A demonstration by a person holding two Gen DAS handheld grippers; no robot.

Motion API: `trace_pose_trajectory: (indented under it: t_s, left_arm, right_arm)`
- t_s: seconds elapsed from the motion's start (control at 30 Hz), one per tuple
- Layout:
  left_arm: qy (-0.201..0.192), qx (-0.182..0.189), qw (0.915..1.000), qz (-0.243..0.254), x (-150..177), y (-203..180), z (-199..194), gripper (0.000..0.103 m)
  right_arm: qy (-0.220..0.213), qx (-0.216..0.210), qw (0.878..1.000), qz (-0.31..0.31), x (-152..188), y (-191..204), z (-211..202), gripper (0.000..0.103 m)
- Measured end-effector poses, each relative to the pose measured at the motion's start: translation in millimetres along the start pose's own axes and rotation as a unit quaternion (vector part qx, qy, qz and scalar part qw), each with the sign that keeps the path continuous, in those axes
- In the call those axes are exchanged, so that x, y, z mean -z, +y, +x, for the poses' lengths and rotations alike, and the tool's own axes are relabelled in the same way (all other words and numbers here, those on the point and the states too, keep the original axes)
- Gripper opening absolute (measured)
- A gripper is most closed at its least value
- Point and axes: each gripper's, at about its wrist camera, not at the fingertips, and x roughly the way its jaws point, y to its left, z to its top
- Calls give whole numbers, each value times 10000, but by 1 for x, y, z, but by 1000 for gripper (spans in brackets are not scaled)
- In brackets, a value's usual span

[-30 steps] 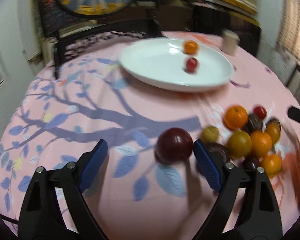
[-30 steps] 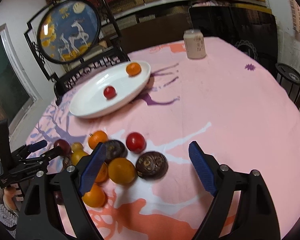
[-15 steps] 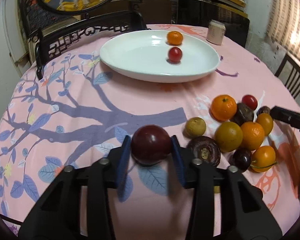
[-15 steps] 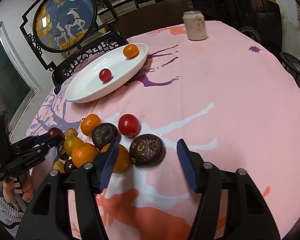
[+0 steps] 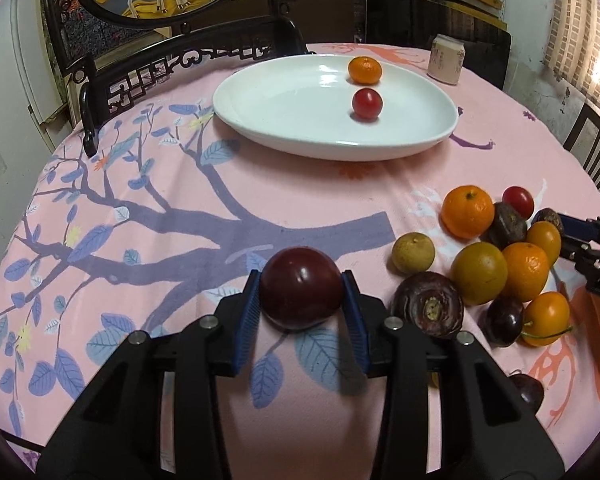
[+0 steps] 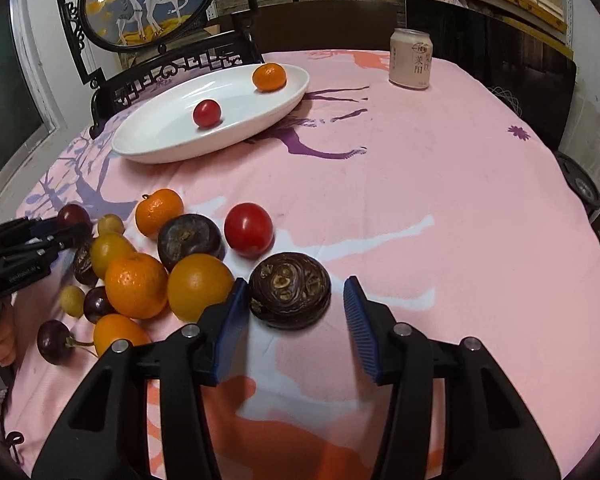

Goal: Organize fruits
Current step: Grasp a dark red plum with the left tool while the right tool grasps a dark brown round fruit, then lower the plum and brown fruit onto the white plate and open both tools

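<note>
My left gripper (image 5: 302,300) is shut on a dark red plum (image 5: 300,287) just above the pink tablecloth. A white oval plate (image 5: 284,120) at the back holds a tangerine (image 5: 364,70) and a small red tomato (image 5: 367,104). To the right lies a pile of fruits (image 5: 496,264): oranges, dark passion fruits, cherries, a yellowish longan. My right gripper (image 6: 296,312) is open around a dark brown passion fruit (image 6: 289,290); its left pad is beside the fruit, the right pad apart. A red tomato (image 6: 248,229) lies just behind it.
A pink drink can (image 6: 411,59) stands at the back of the round table. A black carved chair (image 5: 172,64) and a round framed deer picture (image 6: 148,0) stand behind the plate. Another chair (image 5: 592,156) is at the right edge.
My left gripper closed on the plum and holds it. My right gripper moved down and forward to straddle the dark passion fruit, its jaws narrowing.
</note>
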Motion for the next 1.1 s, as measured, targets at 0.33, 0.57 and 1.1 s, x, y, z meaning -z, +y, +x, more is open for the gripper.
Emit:
trace_pose_trajectory:
  t_s: [0.33, 0.57, 1.1]
  left_arm:
    - [-49, 156, 9998, -147, -1, 6, -5, 39]
    - [-520, -106, 9983, -222, -50, 13, -20, 40]
    - [-654, 10, 9969, -427, -85, 24, 6, 74]
  right_arm:
    - [-177, -51, 9996, 230, -1, -9, -11, 40]
    - [-513, -702, 9951, 480, -49, 6, -18, 40]
    - [-872, -888, 9917, 306, -114, 50, 20, 64]
